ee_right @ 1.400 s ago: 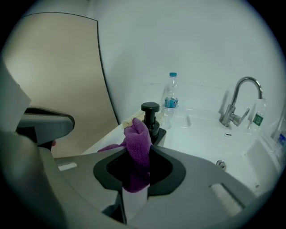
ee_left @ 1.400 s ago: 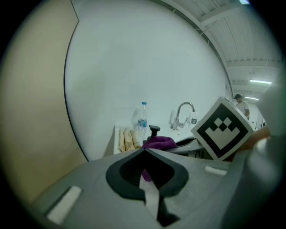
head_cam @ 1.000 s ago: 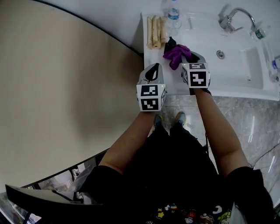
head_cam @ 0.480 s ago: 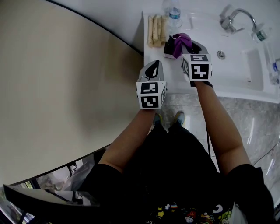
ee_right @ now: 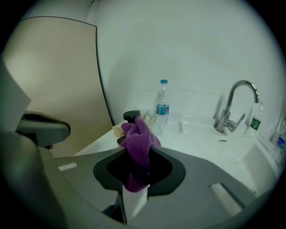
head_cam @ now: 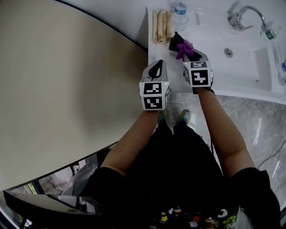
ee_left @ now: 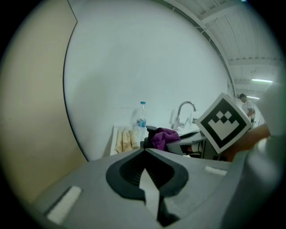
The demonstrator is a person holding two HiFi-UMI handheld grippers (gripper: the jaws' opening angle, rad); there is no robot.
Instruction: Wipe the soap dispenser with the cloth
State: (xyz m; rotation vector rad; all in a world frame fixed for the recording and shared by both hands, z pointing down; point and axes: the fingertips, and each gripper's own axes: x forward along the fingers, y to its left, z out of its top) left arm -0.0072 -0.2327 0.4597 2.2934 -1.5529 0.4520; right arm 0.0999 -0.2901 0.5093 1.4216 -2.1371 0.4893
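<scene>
The soap dispenser (head_cam: 174, 41) is a small dark bottle with a black pump top (ee_right: 131, 116), standing on the white counter (head_cam: 163, 53) near its left end. My right gripper (head_cam: 191, 54) is shut on a purple cloth (ee_right: 136, 134), whose bunched end lies against the dispenser's right side and top. The cloth (head_cam: 184, 47) hides much of the dispenser's body. My left gripper (head_cam: 156, 63) hangs shut and empty at the counter's front edge, left of the right one. In the left gripper view the cloth (ee_left: 163, 136) and dispenser (ee_left: 151, 130) lie beyond the left gripper (ee_left: 144, 151).
Rolled beige towels (head_cam: 161, 24) lie at the counter's back left, with a water bottle (head_cam: 180, 10) beside them. A faucet (head_cam: 243, 15) and a sink basin (head_cam: 250, 62) are to the right. A beige wall (head_cam: 67, 89) borders the left. Grey marble floor (head_cam: 250, 120) is below.
My right gripper has carried the cloth farther in, from in front of the dispenser up against its top. The left gripper has stayed about where it was.
</scene>
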